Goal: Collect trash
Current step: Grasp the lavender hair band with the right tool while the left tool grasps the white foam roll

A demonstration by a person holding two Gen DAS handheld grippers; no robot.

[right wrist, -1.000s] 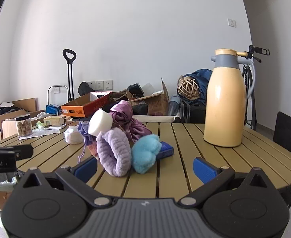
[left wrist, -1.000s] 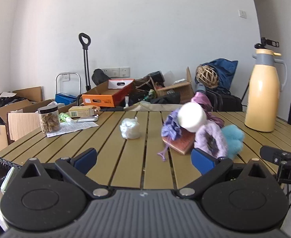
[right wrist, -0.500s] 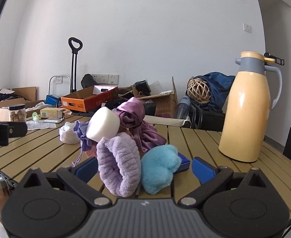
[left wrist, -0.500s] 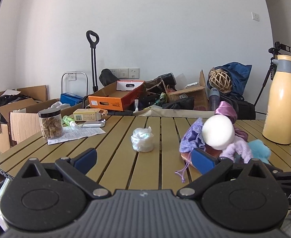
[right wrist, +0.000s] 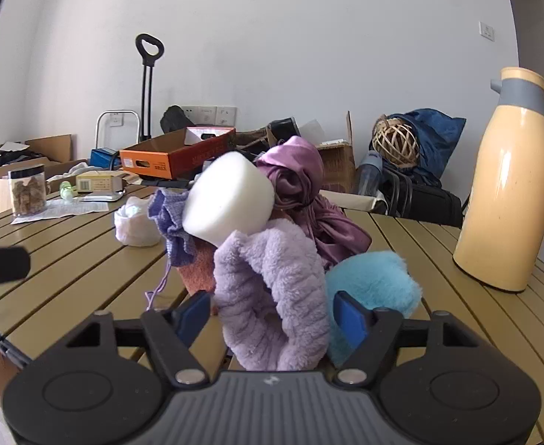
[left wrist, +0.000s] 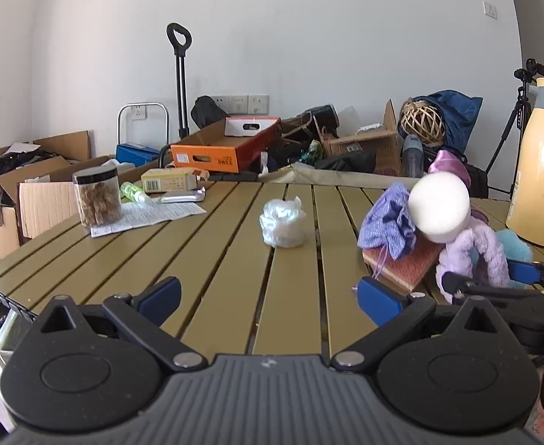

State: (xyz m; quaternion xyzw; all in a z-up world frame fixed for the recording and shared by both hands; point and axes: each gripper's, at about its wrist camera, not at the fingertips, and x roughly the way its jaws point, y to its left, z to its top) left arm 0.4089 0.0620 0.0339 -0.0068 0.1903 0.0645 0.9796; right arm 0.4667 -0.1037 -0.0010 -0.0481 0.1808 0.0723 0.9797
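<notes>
A crumpled clear plastic wad (left wrist: 282, 225) sits on the slatted table, ahead of my open, empty left gripper (left wrist: 268, 293); it also shows in the right wrist view (right wrist: 135, 222). A pile holds a fuzzy lilac headband (right wrist: 272, 296), a white foam puck (right wrist: 231, 200), a purple knit pouch (right wrist: 171, 222), a satin purple cloth (right wrist: 301, 189) and a blue fluffy item (right wrist: 375, 282). My right gripper (right wrist: 272, 313) is open with its pads on either side of the lilac headband, not closed on it. The pile shows at right in the left wrist view (left wrist: 438, 230).
A yellow thermos (right wrist: 509, 207) stands at the table's right. A jar of snacks (left wrist: 96, 196), paper sheet (left wrist: 149, 215), small box (left wrist: 168, 183) and a green bottle (left wrist: 132, 191) lie at far left. Cardboard boxes and clutter fill the floor behind.
The right gripper moved forward so the lilac headband now sits between its pads, and its jaws narrowed. The left gripper shifted left and lower toward the plastic wad.
</notes>
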